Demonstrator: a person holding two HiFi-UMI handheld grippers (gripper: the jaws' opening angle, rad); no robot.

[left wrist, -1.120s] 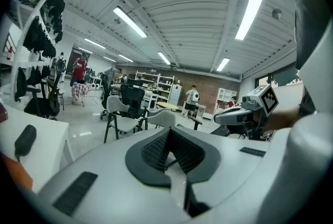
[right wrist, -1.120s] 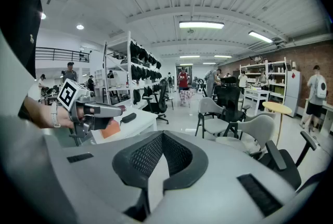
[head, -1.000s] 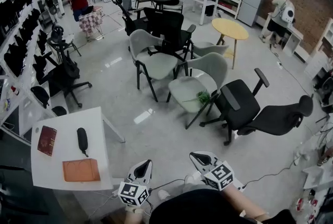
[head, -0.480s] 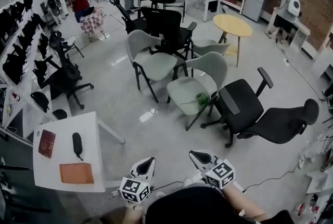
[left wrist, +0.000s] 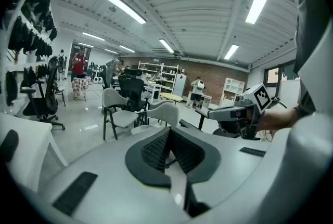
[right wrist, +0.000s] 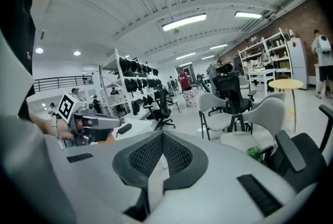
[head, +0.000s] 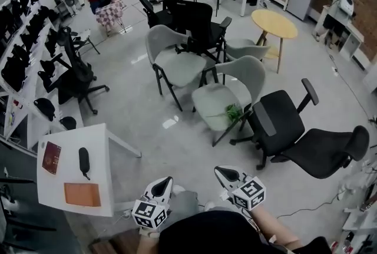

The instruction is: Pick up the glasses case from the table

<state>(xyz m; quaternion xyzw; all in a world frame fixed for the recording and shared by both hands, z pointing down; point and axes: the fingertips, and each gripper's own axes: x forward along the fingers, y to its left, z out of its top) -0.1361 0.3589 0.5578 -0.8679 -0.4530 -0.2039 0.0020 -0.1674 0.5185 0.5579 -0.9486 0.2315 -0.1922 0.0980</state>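
While the head view is steep and wide, the case [head: 84, 161] shows tiny: black, long oval, smooth, with no seam or hinge readable. A thin dark tail shows at its near end; can't tell what it is. It lies flat on the white table [head: 103, 145] at lower left, between a dark red booklet [head: 51, 158] and an orange pad [head: 82, 194], touching neither.

Left gripper view: the case is only a dark blob cut by the picture's left rim. Right gripper view: a dark long shape on the table, just past the left claw's tip, too small to be sure.

Left claw [head: 165, 182] and right claw [head: 222, 174] are low centre over the floor, well apart from the case. Both are pressed together, nothing between the pads. Arms are mostly hidden by the dark torso [head: 206, 235], itself cut off at the bottom edge.
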